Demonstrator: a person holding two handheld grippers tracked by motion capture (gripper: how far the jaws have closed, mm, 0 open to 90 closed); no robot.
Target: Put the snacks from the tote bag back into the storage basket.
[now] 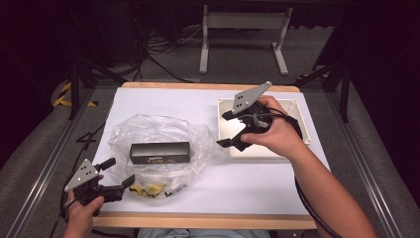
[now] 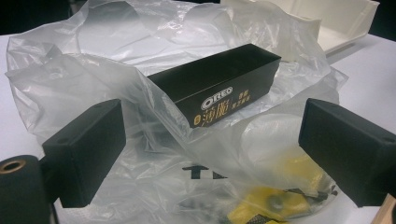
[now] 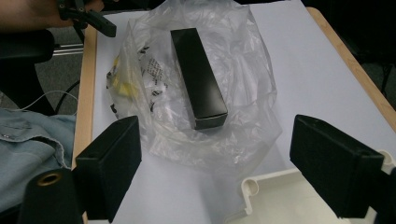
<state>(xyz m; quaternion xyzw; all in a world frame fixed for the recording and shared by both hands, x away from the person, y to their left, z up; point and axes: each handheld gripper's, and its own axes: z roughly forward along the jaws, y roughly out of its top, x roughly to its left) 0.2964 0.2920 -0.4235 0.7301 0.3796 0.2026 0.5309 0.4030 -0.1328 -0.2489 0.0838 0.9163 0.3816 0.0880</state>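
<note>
A black Oreo box [image 1: 160, 152] [image 2: 219, 86] [image 3: 198, 77] lies on a crumpled clear plastic bag [image 1: 193, 136] [image 2: 70, 70] [image 3: 243, 70] at the table's centre-left. Yellow packets [image 1: 148, 188] [image 2: 275, 200] [image 3: 122, 86] sit inside the bag near its front. My left gripper [image 1: 120, 171] [image 2: 217, 154] is open at the bag's front-left edge, jaws aimed at the box, gripping nothing. My right gripper [image 1: 223, 130] [image 3: 215, 172] hovers open above the left end of a white tray [image 1: 297, 106] [image 3: 275, 186], facing the bag. Nothing is between its jaws.
A white sheet [image 1: 257, 183] covers the table, which has a wooden rim [image 1: 208, 220]. The white tray [image 2: 345, 18] stands at the back right. Dark metal rails [image 1: 34, 168] run along both sides. A white stand [image 1: 242, 22] and cables lie on the floor beyond.
</note>
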